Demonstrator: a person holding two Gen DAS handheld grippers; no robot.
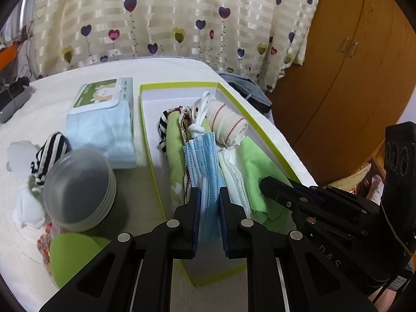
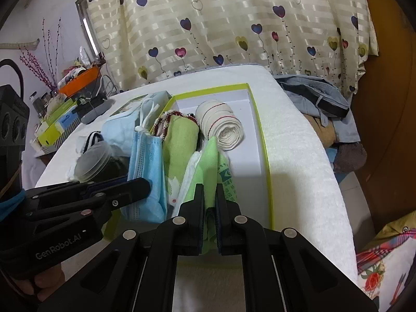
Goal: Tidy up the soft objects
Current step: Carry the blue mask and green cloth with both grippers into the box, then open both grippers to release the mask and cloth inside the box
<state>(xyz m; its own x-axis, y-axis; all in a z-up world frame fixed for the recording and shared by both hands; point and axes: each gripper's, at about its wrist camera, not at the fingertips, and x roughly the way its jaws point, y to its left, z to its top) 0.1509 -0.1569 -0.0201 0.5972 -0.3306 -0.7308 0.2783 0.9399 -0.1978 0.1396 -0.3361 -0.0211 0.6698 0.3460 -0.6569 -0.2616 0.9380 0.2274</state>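
Note:
A white box with a lime-green rim (image 1: 179, 85) (image 2: 262, 130) sits on the white table. My left gripper (image 1: 210, 195) is shut on a stack of blue face masks (image 1: 205, 161) standing upright in the box; they also show in the right wrist view (image 2: 145, 161). My right gripper (image 2: 209, 195) is shut on a bright green cloth (image 2: 208, 163), which also shows in the left wrist view (image 1: 256, 171). In the box too are a green patterned cloth (image 1: 175, 140), white folded cloth (image 1: 231, 171) and a rolled cream bandage (image 1: 228, 124) (image 2: 221, 124).
Left of the box lie a wet-wipes pack (image 1: 104, 96) on a light blue folded cloth (image 1: 104, 137), a frosted plastic jar (image 1: 78, 189), a striped sock (image 1: 49, 156) and white cloth (image 1: 26, 202). A curtain (image 1: 182, 18) hangs behind. Clothes (image 2: 317, 98) are piled at the table's right.

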